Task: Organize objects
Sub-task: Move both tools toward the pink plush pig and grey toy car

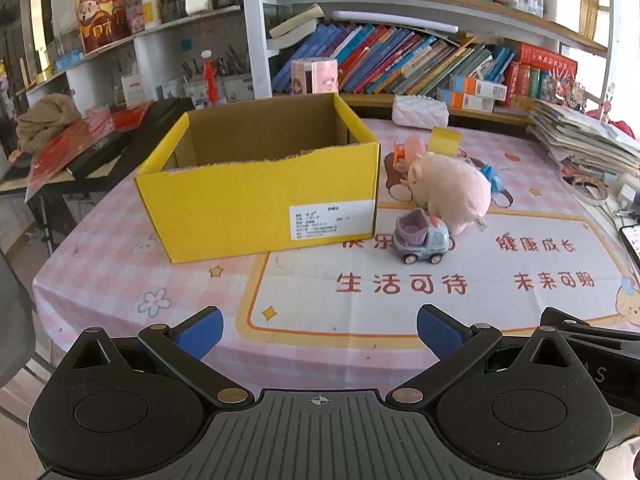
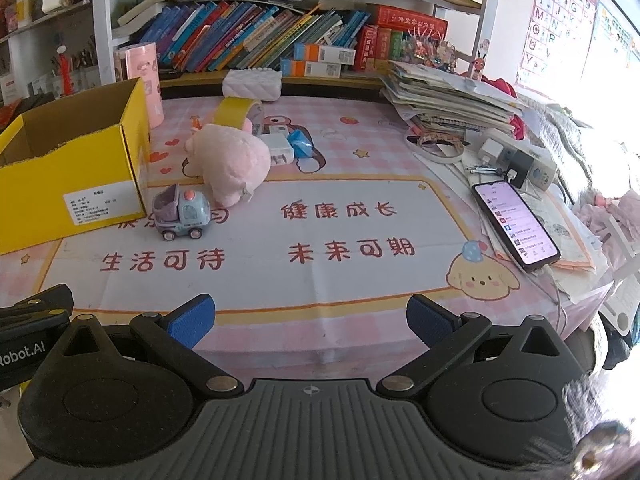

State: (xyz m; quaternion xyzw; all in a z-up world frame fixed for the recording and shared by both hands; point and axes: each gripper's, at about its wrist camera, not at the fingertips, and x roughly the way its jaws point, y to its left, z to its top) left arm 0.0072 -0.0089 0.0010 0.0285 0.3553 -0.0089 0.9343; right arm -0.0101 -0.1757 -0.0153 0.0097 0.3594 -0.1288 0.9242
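Both tools sit at the bottom of their frames with blue pads spread wide and nothing between them: the left gripper [image 1: 320, 330] and the right gripper [image 2: 310, 316] each hang over the near edge of the table [image 1: 120, 280]. The right gripper shows at the lower right edge of the left view, and the left one at the lower left of the right view, where "Robot.AI" reads in white on its black body. A pink checked cloth [image 2: 360, 148] covers the table, printed in red with 生活可待, 未来可期 and 健康成长; a fourth phrase is partly hidden by the toys. The yellow box [image 1: 256, 200] stands open, left of centre in the left view, with a white label on its front too small to read. Just right of it, a small toy truck [image 1: 420, 240], and behind that a pink plush [image 1: 452, 188] lying on the cloth. Behind the plush are a yellow tape roll [image 2: 236, 112], a white charger [image 2: 280, 148] and a blue wrapper [image 2: 300, 142]. At the right of the right view a phone [image 2: 516, 220] lies lit, its text unreadable. An alphabet poster [image 2: 556, 20] hangs upper right. Books [image 2: 248, 36] fill the shelf behind.
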